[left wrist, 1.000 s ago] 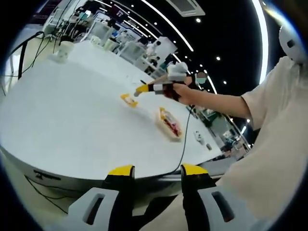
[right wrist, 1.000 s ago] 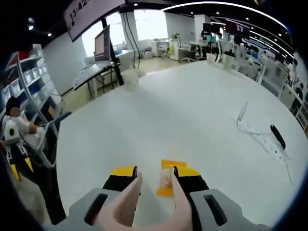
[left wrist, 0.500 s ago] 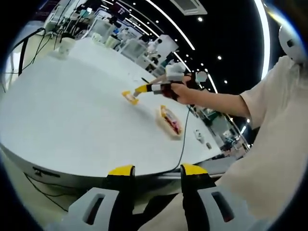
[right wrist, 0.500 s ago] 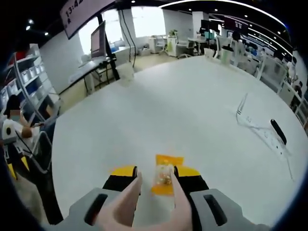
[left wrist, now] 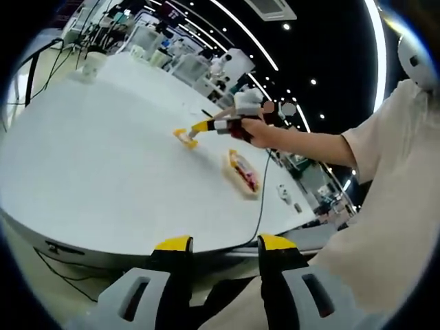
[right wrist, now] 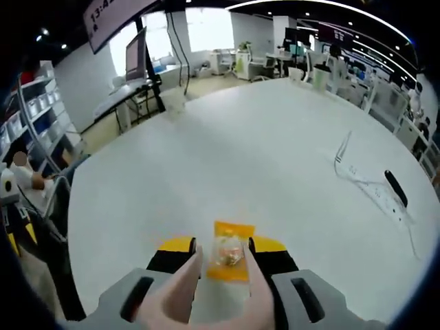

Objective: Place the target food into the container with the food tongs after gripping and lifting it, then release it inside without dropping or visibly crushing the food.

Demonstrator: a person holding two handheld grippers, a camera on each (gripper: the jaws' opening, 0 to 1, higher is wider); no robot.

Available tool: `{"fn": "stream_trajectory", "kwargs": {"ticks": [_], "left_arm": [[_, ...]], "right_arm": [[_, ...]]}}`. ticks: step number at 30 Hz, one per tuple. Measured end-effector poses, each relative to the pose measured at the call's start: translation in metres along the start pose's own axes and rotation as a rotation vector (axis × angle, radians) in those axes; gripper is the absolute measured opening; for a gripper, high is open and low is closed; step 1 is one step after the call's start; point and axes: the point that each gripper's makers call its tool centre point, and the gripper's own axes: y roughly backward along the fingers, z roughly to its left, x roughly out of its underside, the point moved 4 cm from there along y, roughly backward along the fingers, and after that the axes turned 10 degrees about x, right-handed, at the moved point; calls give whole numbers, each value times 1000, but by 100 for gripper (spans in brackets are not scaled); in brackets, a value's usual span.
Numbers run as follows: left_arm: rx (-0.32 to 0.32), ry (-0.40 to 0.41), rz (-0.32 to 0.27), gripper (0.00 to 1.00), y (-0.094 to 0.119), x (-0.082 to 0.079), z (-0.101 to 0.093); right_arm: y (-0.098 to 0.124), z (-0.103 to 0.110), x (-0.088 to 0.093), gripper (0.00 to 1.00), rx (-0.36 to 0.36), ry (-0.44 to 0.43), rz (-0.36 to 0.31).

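On the white round table [right wrist: 275,158], the orange snack packet [right wrist: 227,251] lies flat between the pink tong tips [right wrist: 184,282] that the right gripper [right wrist: 221,256] carries. The tips sit on either side of it, close or touching; I can't tell whether they're pinching yet. The right gripper's own jaws are spread around the tong arms, so squeeze state is unclear.

From the left gripper view, the same packet [left wrist: 184,137] sits on the table at the end of the tongs [left wrist: 206,126], not lifted. The container [left wrist: 241,172], a shallow tray with something reddish already in it, sits just right of and nearer than the packet.

Left gripper [left wrist: 225,249] hangs off the near table edge, jaws apart, holding nothing.

Progress, my read: early. Tongs are lined up on the food; grip, lift, carry to the tray and release all remain.

Count: one packet, one container, one pair of tongs, two grippers. Far right on the table are one clear flat piece [right wrist: 368,182] and one dark pen-like item [right wrist: 395,190].
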Motion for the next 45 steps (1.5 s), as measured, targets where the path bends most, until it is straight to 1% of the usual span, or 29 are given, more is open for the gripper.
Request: {"fn": "stream_trajectory", "kwargs": {"ticks": [7, 9, 13, 15, 19, 23, 29, 34, 40, 45], "left_arm": [[0, 4, 7, 37, 0, 1, 2], [-4, 9, 6, 37, 1, 1, 3], [-5, 16, 6, 37, 1, 2, 4], [-2, 20, 10, 37, 0, 4, 5], [4, 24, 16, 37, -2, 4, 5], [5, 24, 21, 37, -3, 3, 7], [0, 34, 22, 37, -5, 3, 11], [5, 43, 25, 37, -7, 4, 11], [13, 46, 34, 37, -9, 6, 10], [11, 44, 33, 37, -8, 4, 12]], "right_arm": [[-8, -4, 1, 30, 4, -1, 5], [-7, -4, 0, 30, 6, -2, 6], [-8, -5, 2, 30, 32, -8, 11], [-10, -6, 2, 30, 45, -31, 7], [-14, -8, 3, 30, 55, -41, 3], [-15, -7, 1, 30, 68, -24, -5], [-19, -7, 2, 30, 72, -37, -8], [-21, -4, 7, 31, 68, -58, -6], [-19, -4, 6, 31, 85, -76, -11], [-20, -2, 8, 31, 82, -81, -8]]}}
